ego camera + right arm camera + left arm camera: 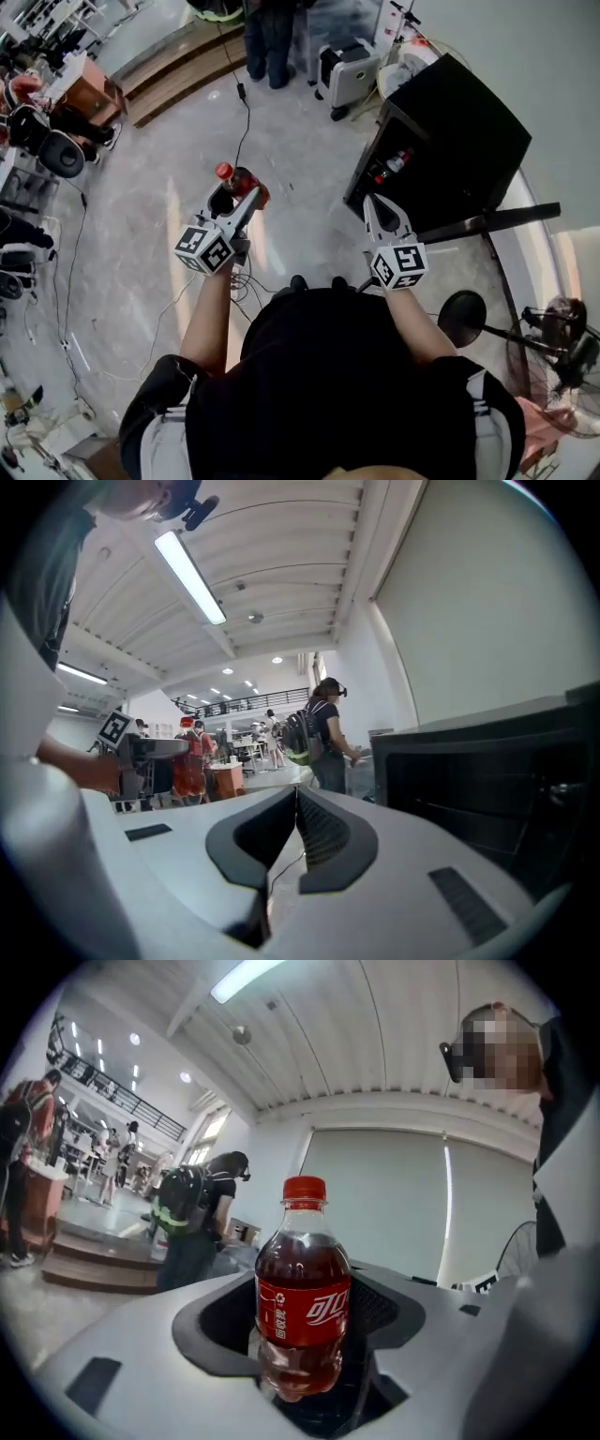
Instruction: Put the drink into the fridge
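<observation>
A small cola bottle (pixel 246 184) with a red cap and red label stands upright between the fingers of my left gripper (pixel 236 194), which is shut on its lower body. In the left gripper view the bottle (pixel 302 1297) fills the gap of that gripper (pixel 305 1340). My right gripper (pixel 370 202) is shut with nothing in it, its tips close to the front of the black fridge (pixel 455 141). Inside the fridge's dark front a bottle (pixel 391 166) shows. In the right gripper view the shut gripper (pixel 295 797) has the fridge (pixel 487 785) at its right.
A black door edge (pixel 487 223) sticks out beside the fridge. Behind it stands a white wheeled unit (pixel 343 70). A person (pixel 267 37) stands at the far side, near wooden steps (pixel 178 70). Cables (pixel 246 112) cross the floor. A fan stand (pixel 464 314) is at my right.
</observation>
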Motion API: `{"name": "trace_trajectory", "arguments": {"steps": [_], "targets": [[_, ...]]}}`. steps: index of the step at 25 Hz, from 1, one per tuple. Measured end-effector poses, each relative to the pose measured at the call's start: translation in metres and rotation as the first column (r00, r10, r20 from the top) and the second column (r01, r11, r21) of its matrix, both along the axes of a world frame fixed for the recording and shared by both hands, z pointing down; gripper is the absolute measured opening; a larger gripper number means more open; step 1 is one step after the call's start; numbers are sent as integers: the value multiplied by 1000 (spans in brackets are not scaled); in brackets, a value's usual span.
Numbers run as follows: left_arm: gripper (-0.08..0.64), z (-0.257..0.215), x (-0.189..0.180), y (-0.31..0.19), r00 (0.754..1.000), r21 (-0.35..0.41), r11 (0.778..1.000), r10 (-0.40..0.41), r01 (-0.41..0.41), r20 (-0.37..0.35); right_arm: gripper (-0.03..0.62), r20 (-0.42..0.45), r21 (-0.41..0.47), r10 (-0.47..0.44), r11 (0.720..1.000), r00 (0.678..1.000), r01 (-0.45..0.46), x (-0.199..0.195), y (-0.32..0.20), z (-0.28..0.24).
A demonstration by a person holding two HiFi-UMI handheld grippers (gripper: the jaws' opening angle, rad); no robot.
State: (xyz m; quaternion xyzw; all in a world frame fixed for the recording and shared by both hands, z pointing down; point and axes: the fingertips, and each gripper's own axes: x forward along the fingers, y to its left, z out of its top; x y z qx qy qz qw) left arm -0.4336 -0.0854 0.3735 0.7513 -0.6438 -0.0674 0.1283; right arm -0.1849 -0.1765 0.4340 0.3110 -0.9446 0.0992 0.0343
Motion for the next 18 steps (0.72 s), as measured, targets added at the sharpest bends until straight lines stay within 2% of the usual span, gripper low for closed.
{"name": "trace_trajectory", "arguments": {"steps": [4,9,15,18], "targets": [[311,1,50,-47,987,14,987,161,-161,-7,21,-4,-3,140,990,990,-140,51,-9,2],[311,7,116,-89,947,13,947,320,-320,6,21,-17,8,277,961,961,-277,111,-23,5],[311,27,184,-125,889,-3,889,458,-458,32,21,-52,44,444,896,894,-442,167,-34,15],[311,39,215,-138,862,-19,863,505,-505,43,21,-56,54,496,868,866,-494,183,-36,19]]}}
